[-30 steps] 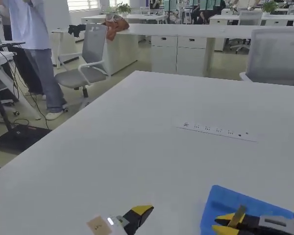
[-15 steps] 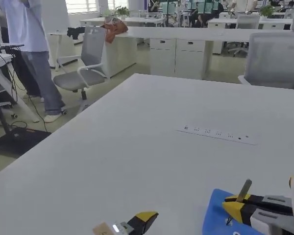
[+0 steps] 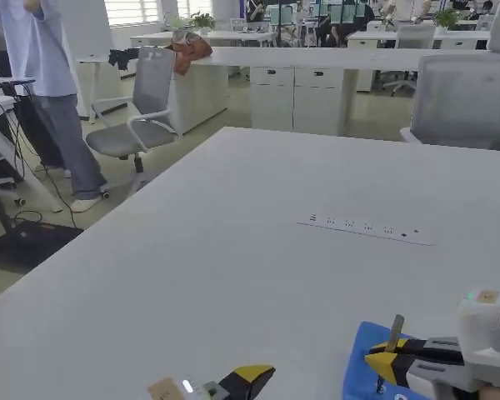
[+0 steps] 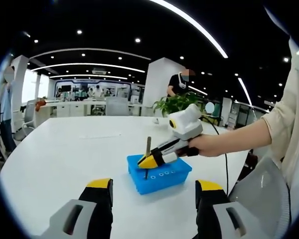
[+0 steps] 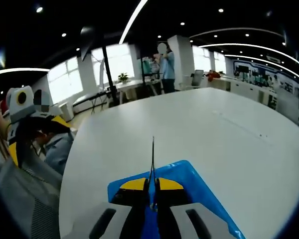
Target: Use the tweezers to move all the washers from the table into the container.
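Blue container sits low and centre in my left gripper view, with a row of small pale rings on top. My right gripper is pinched tight on the tweezers, which point down over the container. My left gripper has its jaws spread wide and holds nothing.

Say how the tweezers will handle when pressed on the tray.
The tweezers look thin and long, so they are probably light and springy. The right tongs clamp them at one narrow spot, so they may pivot if the tip presses the blue tray.
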Action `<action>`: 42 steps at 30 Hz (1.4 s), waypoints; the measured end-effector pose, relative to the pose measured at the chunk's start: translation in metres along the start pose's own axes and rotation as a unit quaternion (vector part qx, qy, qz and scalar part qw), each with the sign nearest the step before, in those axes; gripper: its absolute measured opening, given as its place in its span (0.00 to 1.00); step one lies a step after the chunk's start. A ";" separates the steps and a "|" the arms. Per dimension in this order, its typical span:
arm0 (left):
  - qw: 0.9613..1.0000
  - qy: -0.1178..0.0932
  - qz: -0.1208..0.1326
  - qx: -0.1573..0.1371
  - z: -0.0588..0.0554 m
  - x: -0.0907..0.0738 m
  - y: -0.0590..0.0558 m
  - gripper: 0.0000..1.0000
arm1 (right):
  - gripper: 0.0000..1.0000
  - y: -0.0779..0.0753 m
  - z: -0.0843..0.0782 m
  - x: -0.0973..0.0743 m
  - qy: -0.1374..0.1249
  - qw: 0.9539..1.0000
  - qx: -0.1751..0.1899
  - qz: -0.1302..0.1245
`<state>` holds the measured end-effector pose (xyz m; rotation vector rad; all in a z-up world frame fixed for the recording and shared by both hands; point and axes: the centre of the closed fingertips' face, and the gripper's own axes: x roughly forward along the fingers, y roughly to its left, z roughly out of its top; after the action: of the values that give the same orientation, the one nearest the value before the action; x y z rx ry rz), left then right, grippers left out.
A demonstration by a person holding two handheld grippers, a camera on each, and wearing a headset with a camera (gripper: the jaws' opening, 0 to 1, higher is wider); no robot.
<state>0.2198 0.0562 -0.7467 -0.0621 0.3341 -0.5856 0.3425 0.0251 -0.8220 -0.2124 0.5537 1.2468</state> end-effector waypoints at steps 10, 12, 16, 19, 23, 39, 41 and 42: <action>0.999 0.022 -0.027 0.030 0.010 -0.001 -0.003 0.57 | 0.03 -0.002 -0.004 0.006 -0.001 1.000 -0.012 -0.003; 0.999 0.020 -0.031 0.031 0.015 -0.002 -0.002 0.56 | 0.03 -0.001 -0.005 0.007 0.002 1.000 -0.013 0.000; 0.998 0.019 -0.043 0.032 0.029 -0.001 0.002 0.51 | 0.04 -0.001 -0.006 0.008 0.001 1.000 -0.022 -0.002; 0.997 0.030 -0.061 0.048 0.035 0.001 0.002 0.46 | 0.04 -0.001 -0.003 0.006 -0.005 1.000 -0.027 -0.004; 0.993 0.043 -0.086 0.065 0.045 0.004 0.000 0.42 | 0.04 0.001 0.002 0.001 -0.015 0.999 -0.040 -0.003; 0.973 0.060 -0.194 0.113 0.092 0.019 -0.016 0.21 | 0.03 0.068 0.036 -0.047 -0.039 0.988 -0.139 0.058; 0.967 0.067 -0.213 0.118 0.091 0.020 -0.024 0.19 | 0.03 0.081 0.035 -0.052 -0.040 0.987 -0.137 0.080; 0.965 0.070 -0.222 0.119 0.090 0.020 -0.027 0.19 | 0.03 0.084 0.035 -0.054 -0.039 0.986 -0.134 0.086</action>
<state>0.2508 0.0192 -0.6632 0.1397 0.3871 -1.0755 0.2623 0.0225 -0.7528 -0.3453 0.3397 1.4911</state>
